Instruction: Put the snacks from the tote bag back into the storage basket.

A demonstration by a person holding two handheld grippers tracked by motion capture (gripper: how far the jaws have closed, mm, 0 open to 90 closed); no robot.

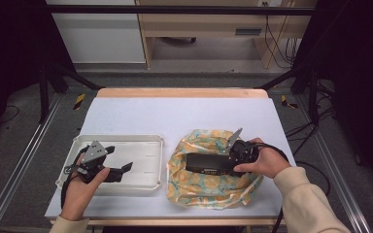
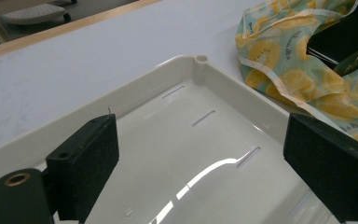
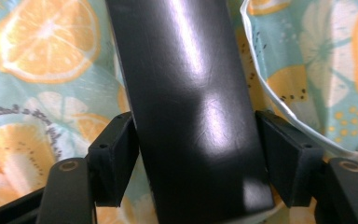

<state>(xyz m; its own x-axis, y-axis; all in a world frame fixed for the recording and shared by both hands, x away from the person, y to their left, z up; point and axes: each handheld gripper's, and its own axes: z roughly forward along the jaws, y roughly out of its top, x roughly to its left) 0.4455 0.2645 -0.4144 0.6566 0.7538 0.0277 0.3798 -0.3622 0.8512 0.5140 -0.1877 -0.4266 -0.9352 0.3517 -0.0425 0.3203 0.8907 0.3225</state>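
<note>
Black and glossy, the flat box (image 3: 191, 107) runs up between the right gripper (image 3: 196, 158)'s two pads, which sit against its long sides with no gap to see, so the claw looks clamped across the box's width. Seen from the high view, that box (image 1: 206, 163) lies in the mouth of the lemon-print bag (image 1: 199, 187), just right of the white tray (image 1: 148, 141), with the bag's cloth bunched around it on every side. The left gripper (image 2: 200, 154) hangs over the tray's floor with its jaws spread wide and nothing between them. The job in hand appears to be getting the box out of the bag, so the sensible way is a firm, square grip and a straight pull along the box's length, since a tilted pull could snag the bag's white-edged rim (image 3: 279, 100). The free claw could pin the cloth.
</note>
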